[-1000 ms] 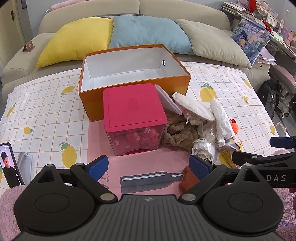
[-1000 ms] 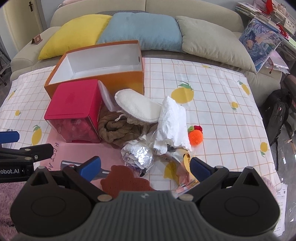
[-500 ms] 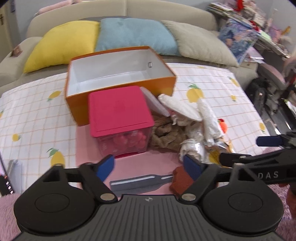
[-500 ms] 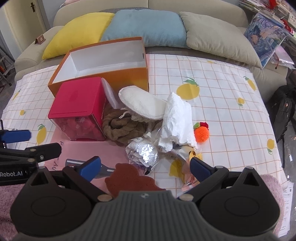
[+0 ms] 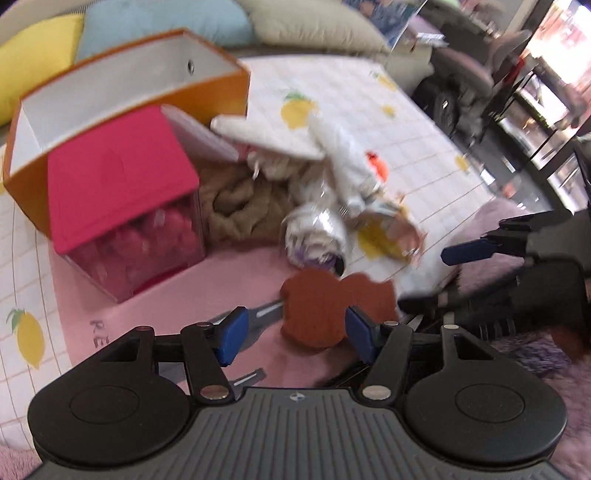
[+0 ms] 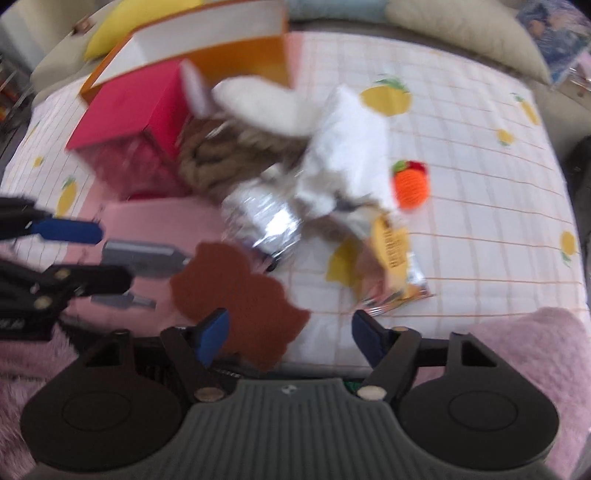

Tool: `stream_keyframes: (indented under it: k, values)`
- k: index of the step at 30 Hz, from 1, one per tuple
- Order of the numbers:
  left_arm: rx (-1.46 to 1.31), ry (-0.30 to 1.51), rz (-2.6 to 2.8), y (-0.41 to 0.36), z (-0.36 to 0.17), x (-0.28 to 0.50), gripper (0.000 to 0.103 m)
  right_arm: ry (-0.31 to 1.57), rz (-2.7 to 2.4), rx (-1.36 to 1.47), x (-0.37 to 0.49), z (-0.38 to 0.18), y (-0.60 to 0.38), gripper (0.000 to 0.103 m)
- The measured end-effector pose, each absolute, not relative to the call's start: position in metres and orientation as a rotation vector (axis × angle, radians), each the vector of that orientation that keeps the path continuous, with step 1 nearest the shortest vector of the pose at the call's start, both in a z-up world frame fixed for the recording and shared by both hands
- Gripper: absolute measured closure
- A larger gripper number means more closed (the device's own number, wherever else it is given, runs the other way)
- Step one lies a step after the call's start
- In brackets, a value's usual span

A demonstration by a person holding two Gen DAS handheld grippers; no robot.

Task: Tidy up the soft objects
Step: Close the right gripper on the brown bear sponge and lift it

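Note:
A heap of soft things lies on the lemon-print cloth: a brown flat pad [image 5: 325,310] [image 6: 236,291], a tan rope coil [image 5: 240,206] [image 6: 218,155], a white oval pad [image 5: 266,136] [image 6: 266,107], a white crumpled cloth [image 6: 343,147], a silver foil packet [image 5: 317,232] [image 6: 266,218] and an orange knitted fruit [image 6: 410,184]. An open orange box [image 5: 129,85] [image 6: 236,55] stands behind. My left gripper [image 5: 293,332] is open, its fingers either side of the brown pad's near edge. My right gripper [image 6: 290,332] is open just above the pad's right lobe.
A clear box with a pink lid [image 5: 122,199] [image 6: 129,114] stands left of the heap on a pink mat [image 5: 166,302]. A yellow snack wrapper [image 6: 391,258] lies right of the foil. Cushions [image 5: 155,22] line the sofa behind. Pink fluffy fabric [image 6: 535,350] covers the near edge.
Both grippers have moved forward and down toward the brown pad. The left view has swung right; both views are blurred by motion. The jaws stay open.

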State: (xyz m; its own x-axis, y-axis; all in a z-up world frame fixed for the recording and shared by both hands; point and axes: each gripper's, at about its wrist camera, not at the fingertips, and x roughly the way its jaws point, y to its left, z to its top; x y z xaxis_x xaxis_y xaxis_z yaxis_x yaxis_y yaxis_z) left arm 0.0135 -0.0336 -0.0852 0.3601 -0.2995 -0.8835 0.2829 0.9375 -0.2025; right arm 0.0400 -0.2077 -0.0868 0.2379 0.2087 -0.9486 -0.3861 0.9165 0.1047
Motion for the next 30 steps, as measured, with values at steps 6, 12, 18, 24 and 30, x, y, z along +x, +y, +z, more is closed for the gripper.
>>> stream_keyframes:
  k: [6, 12, 18, 24, 30]
  values:
    - [0.047, 1.201, -0.313, -0.027, -0.093, 0.01, 0.032, 1.226, 0.562, -0.365, 0.03, -0.111, -0.177, 0.008]
    - [0.041, 1.22, -0.276, -0.018, -0.093, 0.006, 0.032, 1.296, 0.595, -0.401, 0.043, -0.138, -0.167, 0.008]
    - [0.054, 1.223, -0.275, -0.024, -0.097, 0.008, 0.032, 1.317, 0.582, -0.388, 0.051, -0.15, -0.161, 0.018]
    - [0.059, 1.219, -0.281, -0.027, -0.099, 0.008, 0.032, 1.315, 0.603, -0.368, 0.051, -0.151, -0.162, 0.034]
    - [0.024, 1.169, -0.302, -0.022, -0.091, 0.007, 0.032, 1.293, 0.63, -0.344, 0.047, -0.127, -0.167, 0.038]
